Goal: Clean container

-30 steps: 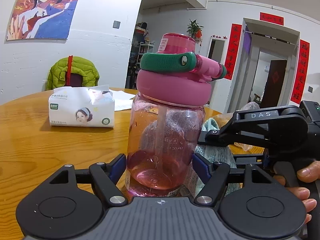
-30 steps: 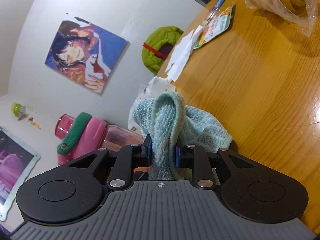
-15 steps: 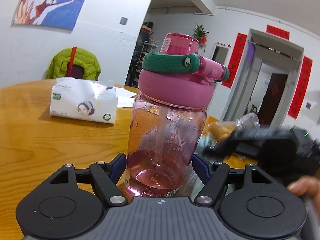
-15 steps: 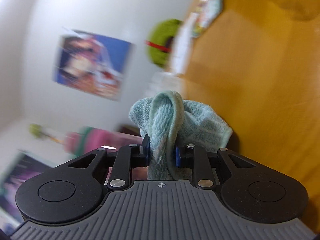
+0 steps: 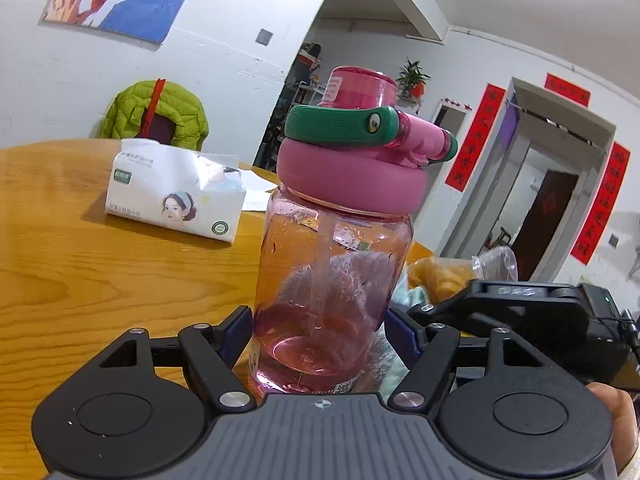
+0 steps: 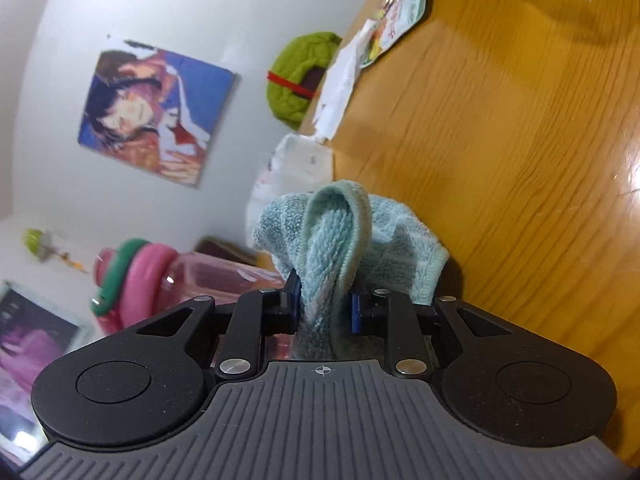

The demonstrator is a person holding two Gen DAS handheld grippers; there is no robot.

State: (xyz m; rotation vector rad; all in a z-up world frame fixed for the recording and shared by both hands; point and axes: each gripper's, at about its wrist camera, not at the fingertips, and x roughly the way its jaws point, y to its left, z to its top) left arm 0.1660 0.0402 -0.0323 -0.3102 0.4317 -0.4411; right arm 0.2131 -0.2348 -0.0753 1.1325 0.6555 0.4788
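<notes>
A clear pink water bottle (image 5: 332, 280) with a pink lid and green strap stands upright on the wooden table (image 5: 80, 280). My left gripper (image 5: 322, 336) is shut on its lower body. My right gripper (image 6: 324, 304) is shut on a folded light blue towel (image 6: 340, 236). In the left wrist view the right gripper (image 5: 520, 312) sits just right of the bottle, and the towel shows through the bottle's wall, pressed against its far right side. In the right wrist view the bottle (image 6: 168, 276) lies to the left of the towel.
A white tissue pack (image 5: 172, 196) lies on the table behind the bottle to the left. A green jacket (image 5: 156, 116) hangs on a chair beyond the table. A plastic bag with yellow contents (image 5: 460, 276) lies at the right. Papers (image 6: 384, 40) lie at the far edge.
The right gripper with the towel has dropped lower beside the bottle. The left gripper's view has tilted and shifted a little with the bottle still in it.
</notes>
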